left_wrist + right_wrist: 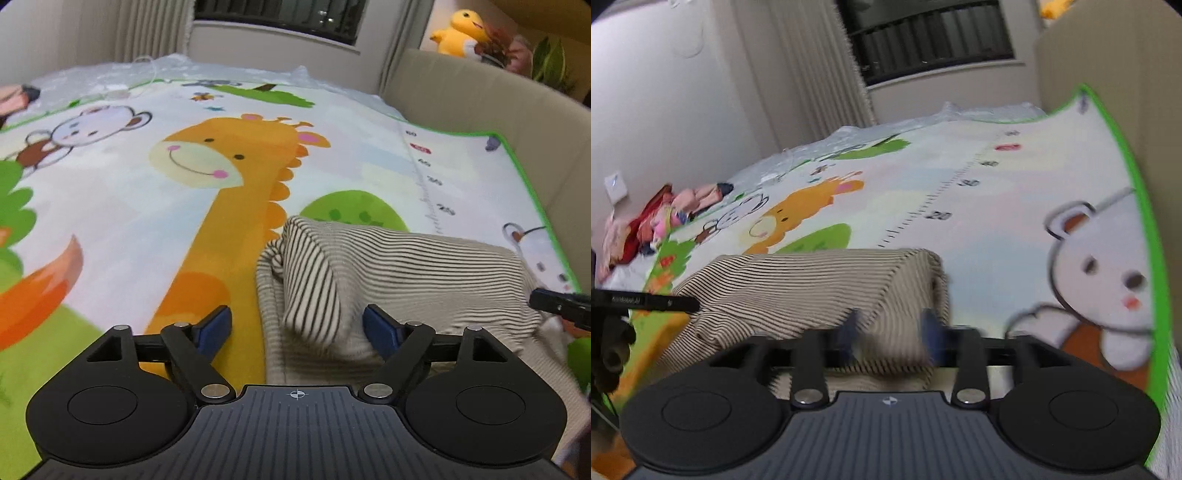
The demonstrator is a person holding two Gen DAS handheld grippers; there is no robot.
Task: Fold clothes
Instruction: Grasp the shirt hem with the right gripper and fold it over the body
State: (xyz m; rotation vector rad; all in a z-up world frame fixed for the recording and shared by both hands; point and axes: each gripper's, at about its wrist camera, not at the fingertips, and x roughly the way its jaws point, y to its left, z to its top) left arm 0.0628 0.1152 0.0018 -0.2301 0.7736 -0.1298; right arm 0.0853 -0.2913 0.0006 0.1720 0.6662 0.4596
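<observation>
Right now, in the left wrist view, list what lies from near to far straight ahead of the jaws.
Left gripper → striped garment → green bush printed on the play mat → clear plastic sheet at the mat's far edge → dark window.

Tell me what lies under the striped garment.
The striped garment lies on the cartoon play mat, covering part of its giraffe and green bush prints. Anything between its folded layers is hidden. The left gripper is open around a fold.
</observation>
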